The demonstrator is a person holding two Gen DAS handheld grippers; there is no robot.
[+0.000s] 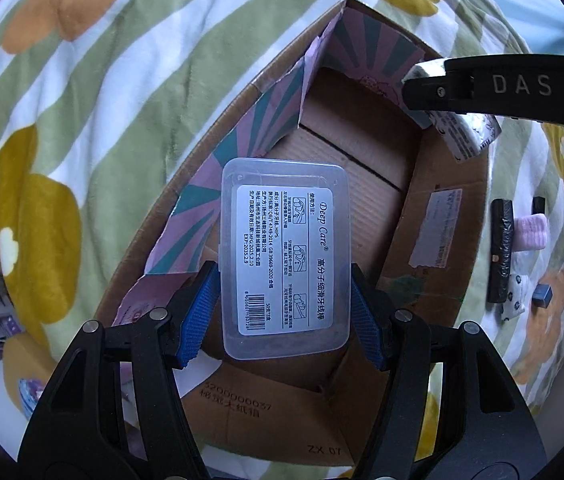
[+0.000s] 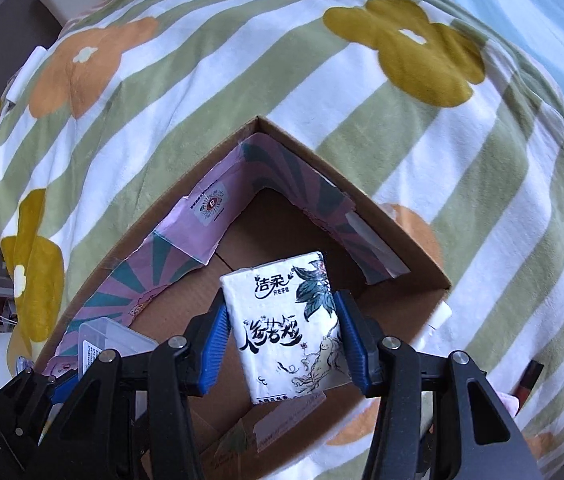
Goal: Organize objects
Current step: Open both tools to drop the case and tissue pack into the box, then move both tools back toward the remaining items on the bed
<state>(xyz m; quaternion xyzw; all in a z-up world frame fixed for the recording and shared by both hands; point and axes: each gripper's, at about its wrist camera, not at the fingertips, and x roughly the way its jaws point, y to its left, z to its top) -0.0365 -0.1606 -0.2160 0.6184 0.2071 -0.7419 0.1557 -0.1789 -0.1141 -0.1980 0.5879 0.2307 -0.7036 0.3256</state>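
Clear plastic in the left wrist view: a floss-pick case (image 1: 285, 258), label up, pinched at its long sides by the blue pads of the left claw (image 1: 285, 308). Hanging directly above the open cardboard box (image 1: 438, 248), over its bare corrugated floor. Pink-and-teal printed liner paper (image 1: 217, 196) along the box's inner walls. Across the far corner, the right claw (image 1: 438, 92) seen side-on, with a white wrapped packet in its grip. Outside the box on the striped, flowered blanket (image 1: 121, 112): a black wrapped stick (image 1: 502, 252), a pink-and-white soft item (image 1: 530, 232), a small blue block (image 1: 542, 296), all well apart from the case.

White wrapper in the right wrist view: a tissue pack (image 2: 290, 324) with ink-style lettering and a leaf drawing, clamped between the pads of the right claw (image 2: 282, 344), held above the box (image 2: 394, 256) interior near its far corner. At lower left, the clear case (image 2: 109, 336) and the other claw (image 2: 37, 388) beside it.

Step in hand, by judgement: both items carried over the box, ready for placing. Next move likely calling for lowering each to the box floor, side by side without overlap, then spreading the pads and lifting straight up, clear of the loose liner edges.
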